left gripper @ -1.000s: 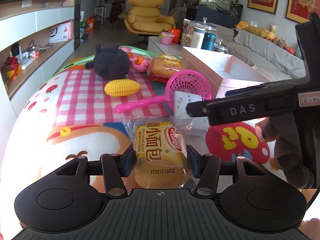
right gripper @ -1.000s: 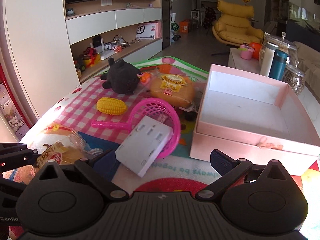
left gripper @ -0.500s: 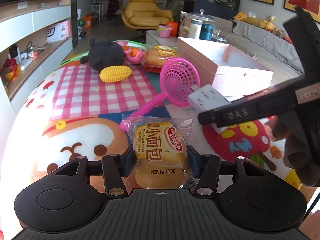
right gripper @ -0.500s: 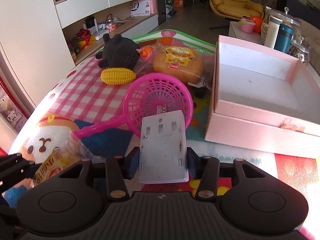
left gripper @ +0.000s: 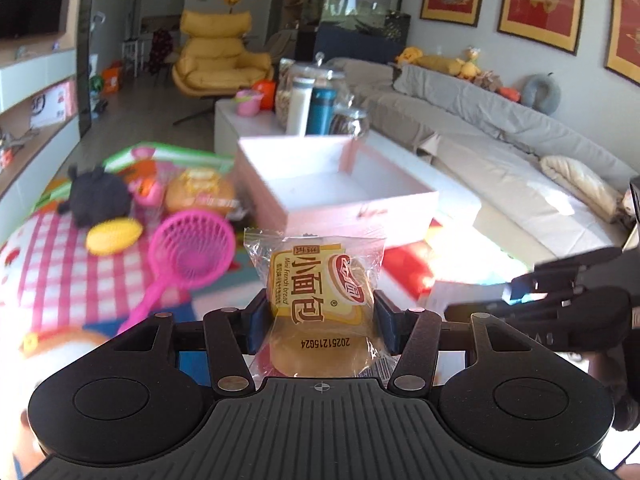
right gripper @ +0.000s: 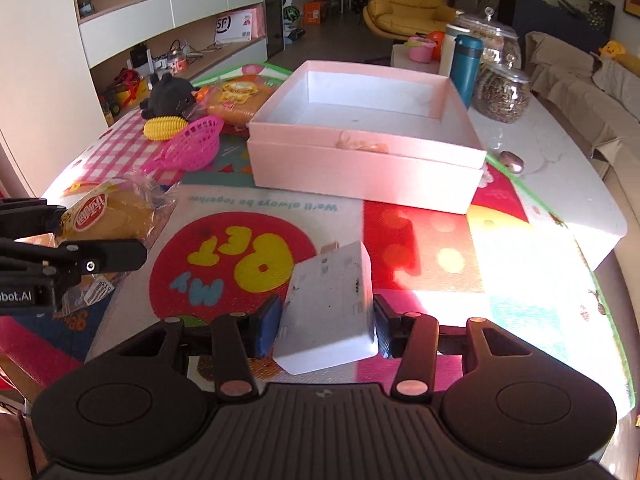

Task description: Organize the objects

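Observation:
My left gripper point(left gripper: 318, 322) is shut on a packaged mini bread bun point(left gripper: 320, 300) and holds it above the play mat; the bun also shows at the left of the right wrist view point(right gripper: 108, 216). My right gripper point(right gripper: 326, 330) is shut on a white power strip point(right gripper: 330, 308), held tilted above the mat. An open pink box point(right gripper: 368, 164) stands ahead of both grippers and looks empty; it also shows in the left wrist view point(left gripper: 340, 200). The right gripper shows at the right edge of the left wrist view point(left gripper: 520, 300).
A pink toy strainer point(left gripper: 188, 256), yellow toy corn point(left gripper: 114, 236), black plush point(left gripper: 96, 196) and a larger bagged bread point(left gripper: 200, 192) lie left of the box. Glass jars point(right gripper: 502, 94) and a teal bottle point(right gripper: 466, 64) stand behind it. A sofa point(left gripper: 500, 148) is at right.
My right gripper closed on the power strip, lifted it off the strainer and carried it right. Both grippers swung right, toward the pink box, with their loads.

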`<state>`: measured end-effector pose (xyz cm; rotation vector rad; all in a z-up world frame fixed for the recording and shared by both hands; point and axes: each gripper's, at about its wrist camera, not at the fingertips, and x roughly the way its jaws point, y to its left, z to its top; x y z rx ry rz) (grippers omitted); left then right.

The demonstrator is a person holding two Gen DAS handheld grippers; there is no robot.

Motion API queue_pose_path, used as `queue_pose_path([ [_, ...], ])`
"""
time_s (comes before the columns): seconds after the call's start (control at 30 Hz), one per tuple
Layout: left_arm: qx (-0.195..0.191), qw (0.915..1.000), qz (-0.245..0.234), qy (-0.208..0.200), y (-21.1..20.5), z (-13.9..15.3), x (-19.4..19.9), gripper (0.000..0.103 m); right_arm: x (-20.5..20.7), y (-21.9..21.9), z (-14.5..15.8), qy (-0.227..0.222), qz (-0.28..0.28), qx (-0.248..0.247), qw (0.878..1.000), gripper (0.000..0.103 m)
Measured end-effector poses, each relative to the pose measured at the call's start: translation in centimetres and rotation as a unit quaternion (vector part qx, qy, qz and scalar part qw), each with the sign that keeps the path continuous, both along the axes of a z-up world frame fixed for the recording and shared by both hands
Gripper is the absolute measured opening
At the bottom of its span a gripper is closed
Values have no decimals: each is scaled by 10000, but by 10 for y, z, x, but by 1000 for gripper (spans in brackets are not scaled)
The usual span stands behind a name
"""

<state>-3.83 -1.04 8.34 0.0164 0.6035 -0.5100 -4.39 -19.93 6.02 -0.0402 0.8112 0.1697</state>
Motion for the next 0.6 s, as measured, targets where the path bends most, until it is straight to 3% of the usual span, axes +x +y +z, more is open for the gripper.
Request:
queue_pose_path([
  [0.03,-7,9998,-34,-177,-10,10,9,58,-2,-8,5,-38,-40,92,9999,21],
  [0.13,-293,9980,-49,-553,-44,39,51,58,-8,-26,14,-286,-131,372,9988,17],
  [0.2,-257,9960,-47,-849,-66,43,82,59,-9,-31,12,-374,-151,438,9982,17],
  [0.27,187,9979,80,-621,-90,30,120,59,-10,-37,6,-321,-106,519,9981,17],
  [0.33,84,9996,263,-99,-94,14,149,56,-14,-38,3,-467,-81,316,9984,19],
  [0.37,-84,9994,320,29,-91,9,156,56,-17,-37,2,-499,-47,193,9986,22],
  [0.4,-212,9991,354,81,-87,7,160,56,-18,-38,0,-535,-15,139,9985,38],
  [0.43,-298,9988,381,78,-83,6,161,56,-20,-39,-1,-577,12,119,9983,61],
  [0.47,-331,9986,400,51,-79,6,159,56,-21,-39,-3,-600,39,90,9981,74],
  [0.6,-224,9993,290,-89,-62,11,131,56,-14,-38,-14,-414,112,-41,9991,75],
])
